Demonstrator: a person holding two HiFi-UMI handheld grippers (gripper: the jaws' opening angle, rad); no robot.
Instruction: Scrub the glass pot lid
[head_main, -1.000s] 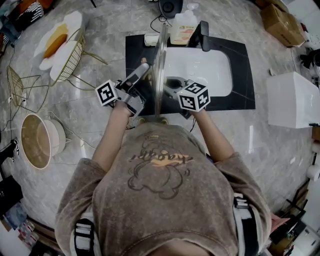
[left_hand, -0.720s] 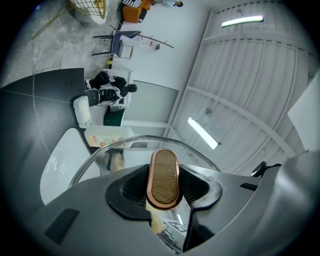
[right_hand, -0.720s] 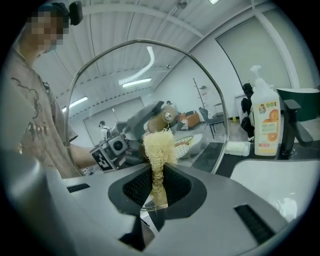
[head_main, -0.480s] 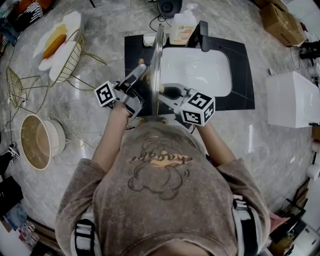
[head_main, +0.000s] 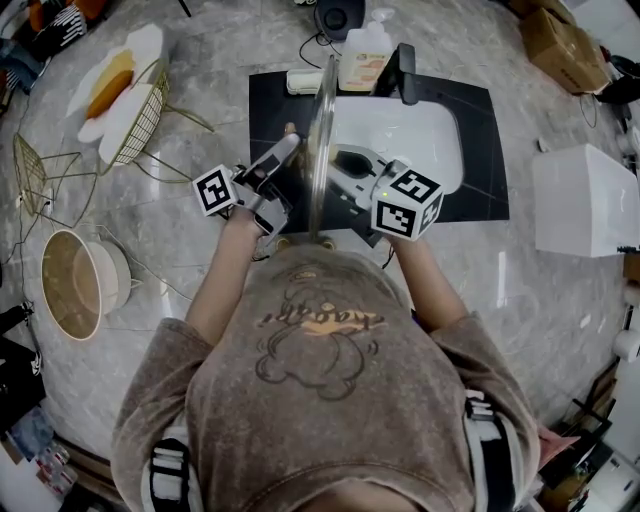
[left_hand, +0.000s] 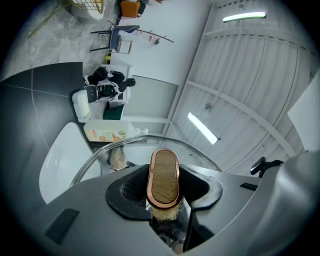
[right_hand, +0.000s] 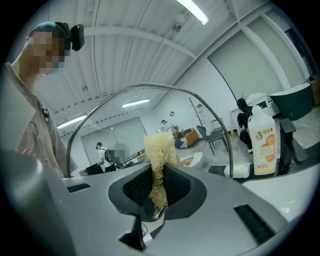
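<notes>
at the left edge of the counter (head_main: 130, 215) a wire basket (head_main: 140, 120) stands toward the back corner, and a beige bowl (head_main: 75, 282) lies nearer the front. both are well apart from my work.

my left gripper (head_main: 285, 158) reaches in from the left side of the sink (head_main: 420, 130). in the left gripper view its jaws (left_hand: 162, 185) are clamped on the wooden knob (left_hand: 164, 177) of the glass pot lid (left_hand: 130, 150), one pad on each side of the knob's copper rim. pale fibres show just under the knob.

the lid (head_main: 320, 140) stands on edge, upright, over the left part of the sink. it runs from the back edge of the black surround (head_main: 485, 150) toward its front edge, between my two grippers.

my right gripper (head_main: 345, 170) comes at the lid from the other face. in the right gripper view its jaws (right_hand: 157, 185) are closed on a straw-coloured fibre scrubber (right_hand: 159, 160), which sticks up out of them in front of the glass (right_hand: 200, 115). i cannot tell for sure whether its tip presses on the glass.

behind the sink, at the back edge of the surround, stand a soap bottle (head_main: 365, 55) with an orange label and, just right of it, the dark faucet (head_main: 405, 72). a white box (head_main: 585, 200) sits near the right edge of the counter.
</notes>
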